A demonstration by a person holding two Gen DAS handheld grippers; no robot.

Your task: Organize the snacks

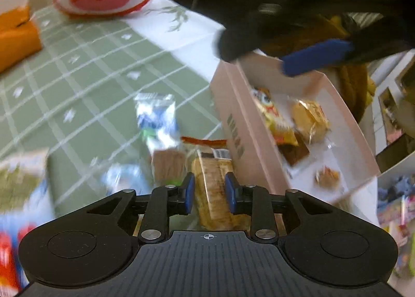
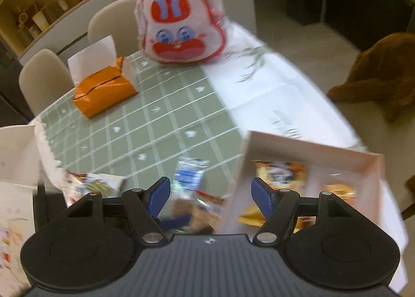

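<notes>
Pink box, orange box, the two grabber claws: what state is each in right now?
pink box: open, snacks inside.
orange box: flap up, open.
left gripper: shut on biscuit pack.
right gripper: open, empty.
blue-white packet: lying on the table, outside the box.

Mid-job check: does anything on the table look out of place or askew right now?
Several wrapped snacks still lie loose on the green tablecloth beside the pink box, not in it: a blue-white packet and a brown one. The left gripper is closed on a biscuit pack. Nothing looks spilled or damaged.
</notes>
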